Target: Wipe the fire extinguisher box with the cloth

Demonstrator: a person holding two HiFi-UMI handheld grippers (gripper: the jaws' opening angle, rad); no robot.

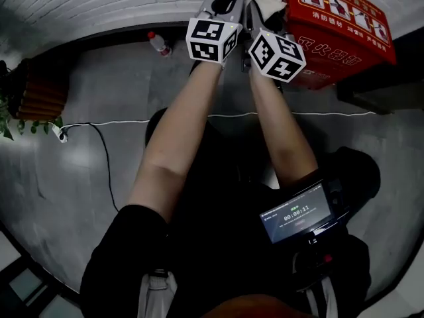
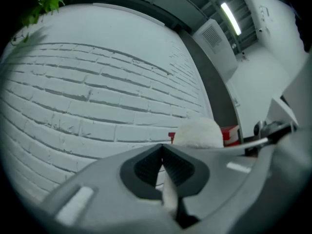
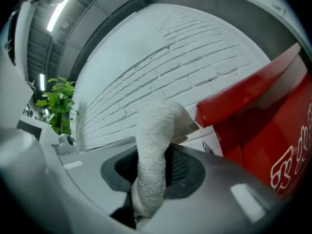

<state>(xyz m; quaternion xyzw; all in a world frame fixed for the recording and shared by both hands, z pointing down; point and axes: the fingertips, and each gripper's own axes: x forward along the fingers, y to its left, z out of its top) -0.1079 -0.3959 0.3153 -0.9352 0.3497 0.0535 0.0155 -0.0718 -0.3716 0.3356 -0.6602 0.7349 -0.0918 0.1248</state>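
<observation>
White painted brick wall (image 1: 99, 5) across top of head view; grey floor (image 1: 99, 177) below it. Red fire extinguisher box with slanted lid and white pictograms (image 1: 338, 25) stands at the wall, to the right of both grippers. Both bare forearms reach forward, side by side. Left gripper (image 2: 162, 147): jaws closed, tips meeting, aimed at the wall; a thin pale strip shows between the pads lower down, nature unclear. Right gripper (image 1: 250, 12): jaws clamped on a white terry cloth (image 3: 153, 130), which stands up out of them and folds over toward the box's left edge; contact with the box cannot be confirmed. Handheld device with lit screen (image 1: 296, 214) near the person's right leg. Thin white cable (image 1: 132, 121) crosses the floor. Clear plastic bottle with red cap (image 1: 158, 43) at the wall base, left of the grippers. Green plant leaves (image 1: 6, 121) at far left.
</observation>
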